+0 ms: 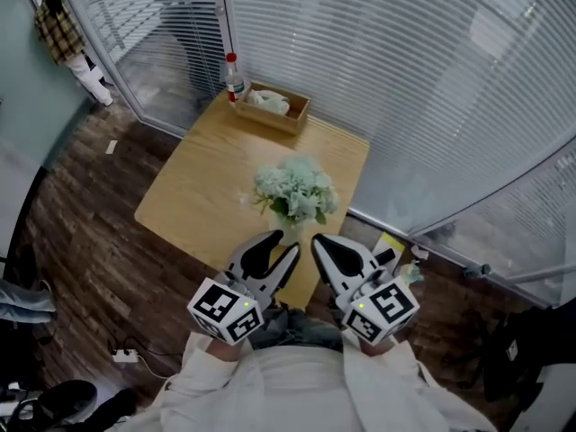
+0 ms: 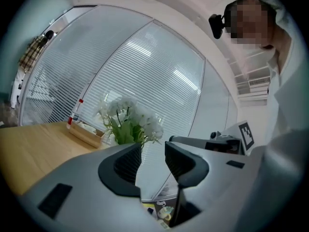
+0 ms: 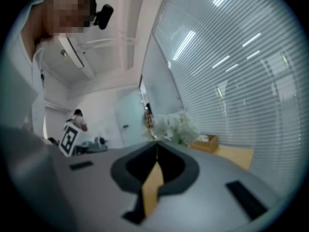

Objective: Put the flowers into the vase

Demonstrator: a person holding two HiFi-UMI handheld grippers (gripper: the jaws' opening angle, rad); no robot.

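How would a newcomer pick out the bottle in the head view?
Find the wooden table by the blinds. At its far corner lies a shallow wooden box; the bottle stands upright just left of it. It is the only slim, clear thing there, topped by a red cap.

Bunch of whitish flowers (image 1: pixel 295 192): pale blooms, green leaves. Square light wooden table (image 1: pixel 193 196): honey tan, faint grain. Small tan wooden box (image 1: pixel 274 120). Clear plastic bottle (image 1: pixel 234 79): red cap, red band. Plank floor (image 1: pixel 90 241): dark brown. My left gripper (image 1: pixel 283 244) and right gripper (image 1: pixel 320 241): grey shells, black pads, with black-and-white square patterns on the marker cubes (image 1: pixel 225 309). My sleeves (image 1: pixel 216 385): cream. Slatted blinds (image 1: pixel 405 79): white, fine horizontal lines
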